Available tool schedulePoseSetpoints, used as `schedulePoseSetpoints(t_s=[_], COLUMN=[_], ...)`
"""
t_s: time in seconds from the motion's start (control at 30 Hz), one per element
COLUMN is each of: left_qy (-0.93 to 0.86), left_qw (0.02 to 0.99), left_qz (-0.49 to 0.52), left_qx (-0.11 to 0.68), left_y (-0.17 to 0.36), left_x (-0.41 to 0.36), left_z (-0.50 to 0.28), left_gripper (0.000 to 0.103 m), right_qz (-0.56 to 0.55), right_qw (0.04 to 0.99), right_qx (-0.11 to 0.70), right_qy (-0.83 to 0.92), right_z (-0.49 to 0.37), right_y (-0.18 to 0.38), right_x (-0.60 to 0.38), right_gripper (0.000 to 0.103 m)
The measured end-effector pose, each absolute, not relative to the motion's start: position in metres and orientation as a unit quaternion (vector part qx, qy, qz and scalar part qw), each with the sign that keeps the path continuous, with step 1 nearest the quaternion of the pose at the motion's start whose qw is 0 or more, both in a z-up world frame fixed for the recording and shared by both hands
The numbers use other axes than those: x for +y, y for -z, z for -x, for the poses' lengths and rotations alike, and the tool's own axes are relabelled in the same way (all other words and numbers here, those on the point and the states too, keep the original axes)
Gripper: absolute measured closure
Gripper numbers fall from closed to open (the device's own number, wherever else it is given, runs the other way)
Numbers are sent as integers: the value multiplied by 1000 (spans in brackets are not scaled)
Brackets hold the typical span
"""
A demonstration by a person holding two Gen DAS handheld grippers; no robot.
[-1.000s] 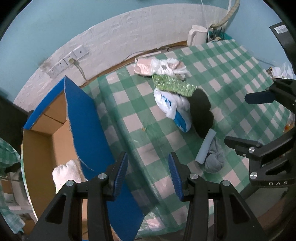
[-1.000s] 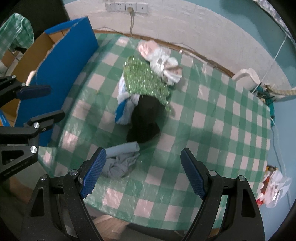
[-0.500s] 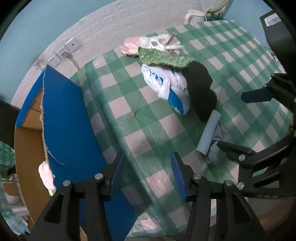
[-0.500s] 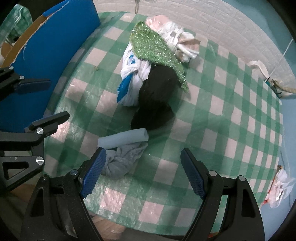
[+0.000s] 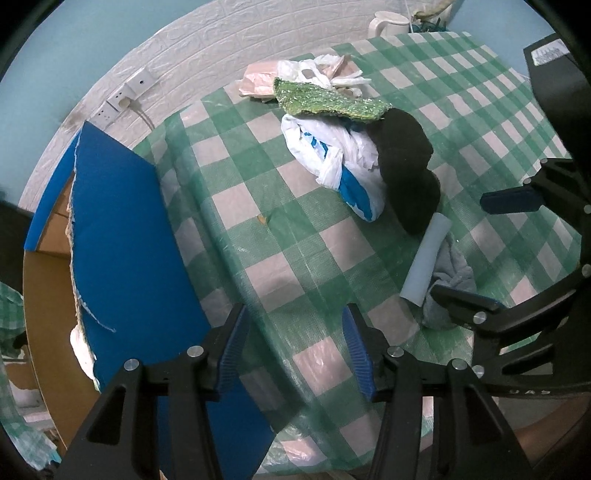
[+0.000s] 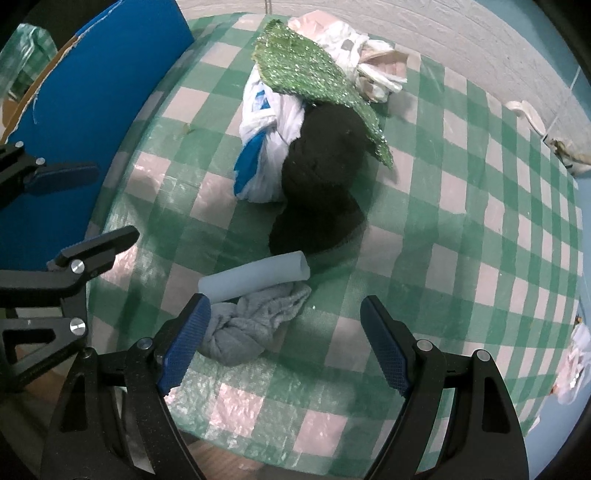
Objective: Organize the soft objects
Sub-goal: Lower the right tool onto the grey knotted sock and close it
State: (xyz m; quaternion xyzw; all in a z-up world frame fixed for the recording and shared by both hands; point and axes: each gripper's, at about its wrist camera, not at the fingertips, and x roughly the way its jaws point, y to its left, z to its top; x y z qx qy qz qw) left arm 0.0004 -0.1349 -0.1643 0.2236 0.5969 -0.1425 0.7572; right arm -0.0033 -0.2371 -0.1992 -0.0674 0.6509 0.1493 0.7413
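A pile of soft things lies on the green checked table (image 6: 480,258): a grey crumpled cloth (image 6: 251,325), a pale blue foam tube (image 6: 255,278), a black soft lump (image 6: 321,184), a white and blue plastic bag (image 6: 266,144), a green glittery cloth (image 6: 310,70) and pink and white bags (image 6: 373,62). My right gripper (image 6: 284,343) is open just above the grey cloth (image 5: 448,280). My left gripper (image 5: 291,350) is open and empty over the table's near left edge, beside the box.
A cardboard box (image 5: 44,295) with a blue flap (image 5: 122,236) stands left of the table, with something white inside (image 5: 79,343). Wall sockets (image 5: 125,92) and a white kettle (image 5: 388,22) are at the back. A plastic bag (image 6: 572,362) lies at the far right.
Both grippers have moved forward over the table. The right gripper has come down close to the grey cloth. The left has shifted right, away from the box.
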Motion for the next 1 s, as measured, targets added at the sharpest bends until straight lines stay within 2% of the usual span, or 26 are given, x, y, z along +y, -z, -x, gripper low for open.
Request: schedulePoseSetpoints(t_s=[0.43, 0.53, 0.67, 1.0], left_qy=[157, 162, 166, 162], left_qw=[755, 754, 755, 752], left_qz=[-226, -227, -235, -237], left_qx=[595, 594, 590, 594], left_y=[165, 165, 166, 172], left_x=[-145, -149, -156, -156], left_z=[-1, 0, 1, -4], left_gripper=[46, 41, 41, 41], right_qz=[105, 99, 51, 41], right_qw=[737, 741, 751, 735], right_qx=[661, 659, 653, 664], right_qy=[-93, -81, -85, -130], right_z=[-4, -7, -8, -3], right_y=[207, 206, 200, 213], right_x=[-281, -294, -311, -283], right_gripper=[20, 20, 20, 20])
